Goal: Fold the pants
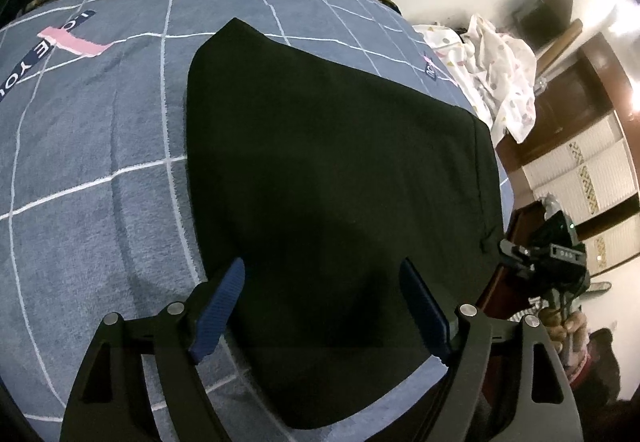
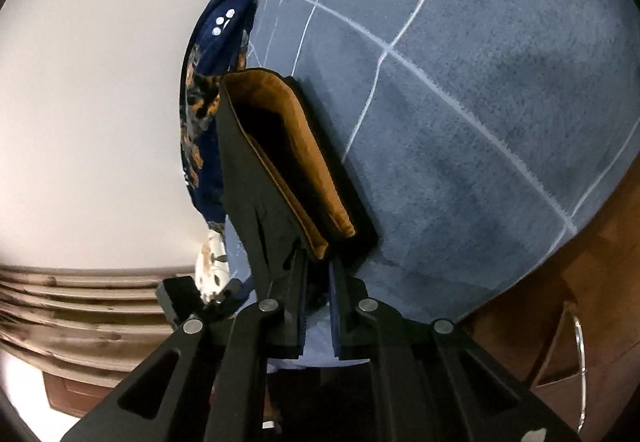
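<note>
Our left gripper (image 1: 322,306) hangs wide apart above the black fabric pants (image 1: 336,202), spread on the grey-blue grid-lined blanket (image 1: 100,146). Our right gripper (image 2: 318,274) pinches the pants' tan-lined edge (image 2: 316,170).

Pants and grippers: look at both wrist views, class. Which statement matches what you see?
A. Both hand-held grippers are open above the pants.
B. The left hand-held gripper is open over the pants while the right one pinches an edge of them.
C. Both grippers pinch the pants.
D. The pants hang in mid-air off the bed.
B: the left hand-held gripper has its fingers spread with nothing between them over the black pants, while the right hand-held gripper is shut on an edge of the pants, which lie on the blue bedspread.
</note>
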Demonstrator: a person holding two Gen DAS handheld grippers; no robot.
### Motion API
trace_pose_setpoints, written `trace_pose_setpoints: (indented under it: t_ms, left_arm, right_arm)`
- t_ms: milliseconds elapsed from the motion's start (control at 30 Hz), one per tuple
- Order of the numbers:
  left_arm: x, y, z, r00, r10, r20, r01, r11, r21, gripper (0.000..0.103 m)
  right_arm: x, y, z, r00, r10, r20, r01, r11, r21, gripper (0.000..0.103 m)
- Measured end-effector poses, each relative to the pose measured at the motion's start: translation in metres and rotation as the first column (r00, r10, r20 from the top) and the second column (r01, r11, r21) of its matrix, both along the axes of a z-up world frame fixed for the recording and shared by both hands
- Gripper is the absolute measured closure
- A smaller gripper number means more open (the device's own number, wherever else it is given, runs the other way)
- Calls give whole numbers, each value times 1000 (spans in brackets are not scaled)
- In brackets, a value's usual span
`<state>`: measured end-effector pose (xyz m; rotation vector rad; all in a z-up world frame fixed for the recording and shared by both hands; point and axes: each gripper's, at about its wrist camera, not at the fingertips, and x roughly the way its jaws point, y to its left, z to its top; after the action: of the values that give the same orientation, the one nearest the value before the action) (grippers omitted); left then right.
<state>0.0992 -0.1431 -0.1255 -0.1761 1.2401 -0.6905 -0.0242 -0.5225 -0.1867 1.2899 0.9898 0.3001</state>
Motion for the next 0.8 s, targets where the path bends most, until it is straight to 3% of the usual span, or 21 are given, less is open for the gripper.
trace_pose_setpoints:
  t_ms: [233,400,500,533,600,800]
  left_arm:
    - [-2,-3,-1,1000,-16,15,15,1000,10,20]
    - [-2,-3,-2,1000,-9,8,9,1000,-2,19]
    - [-2,-4,-2,1000,-13,10,13,1000,-1,18]
    - [-3,-4,-2,1000,-14,12,14,1000,0,18]
    - [-3,-4,-3,1000,-19,14,19,1000,1,18]
    - [-4,-4,-3,999,-26,19,26,1000,6,17]
  right_arm:
    - [9,5,21,999,29,-43,-35,990,-140,92]
    - [13,7,36,997,30,-68,-45,972,-230,85]
    - [15,5,45,998,25,-65,-42,960,-277,61]
    - [15,3,49,998,16,-68,-36,954,-298,44]
    - [17,-1,50,998,2,-65,-22,949,-314,41]
    - [37,-5,44,998,38,-41,-47,968,-246,41]
